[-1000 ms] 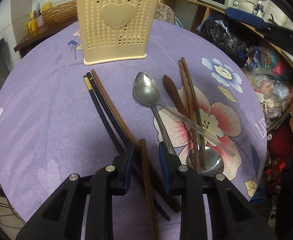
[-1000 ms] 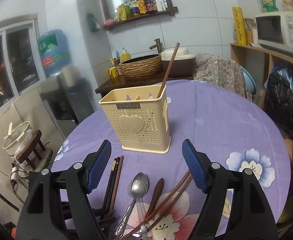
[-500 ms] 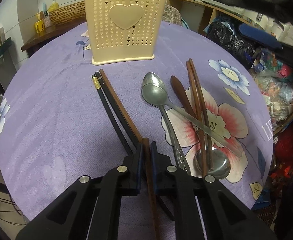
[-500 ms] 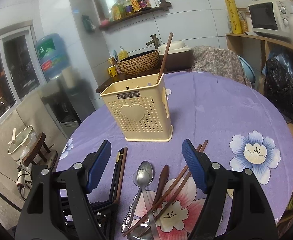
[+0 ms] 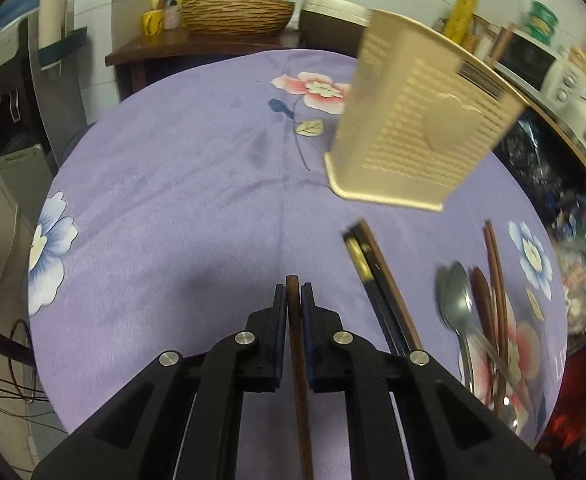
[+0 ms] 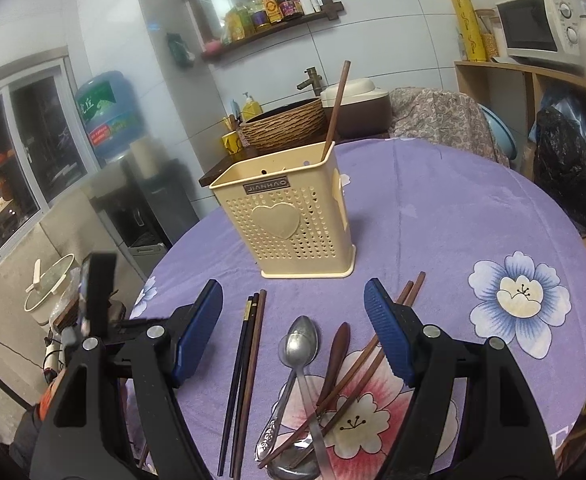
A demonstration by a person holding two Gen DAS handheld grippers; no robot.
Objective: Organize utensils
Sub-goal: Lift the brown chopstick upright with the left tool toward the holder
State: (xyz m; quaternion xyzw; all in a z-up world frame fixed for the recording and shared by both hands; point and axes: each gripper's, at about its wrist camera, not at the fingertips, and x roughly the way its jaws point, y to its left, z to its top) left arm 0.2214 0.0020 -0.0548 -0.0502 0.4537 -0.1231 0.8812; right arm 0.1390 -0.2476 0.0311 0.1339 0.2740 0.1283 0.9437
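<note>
My left gripper (image 5: 292, 300) is shut on a brown wooden chopstick (image 5: 299, 364) and holds it above the purple tablecloth. The cream utensil holder (image 5: 421, 128) stands ahead to the right, blurred; it also shows in the right wrist view (image 6: 293, 220) with one brown chopstick (image 6: 335, 110) in it. On the cloth lie black and brown chopsticks (image 6: 245, 368), two metal spoons (image 6: 299, 360), a wooden spoon (image 6: 337, 356) and two more brown chopsticks (image 6: 369, 356). My right gripper (image 6: 293, 332) is open above these utensils.
The round table (image 6: 473, 216) has a purple flowered cloth. A wicker basket (image 6: 285, 124) and a cooker sit on a counter behind. A shelf with a microwave (image 6: 533, 30) and bags stands to the right. The table edge drops off on the left.
My left gripper closed on the brown chopstick, lifted it off the cloth and swung left. The right gripper stayed open and drew back slightly.
</note>
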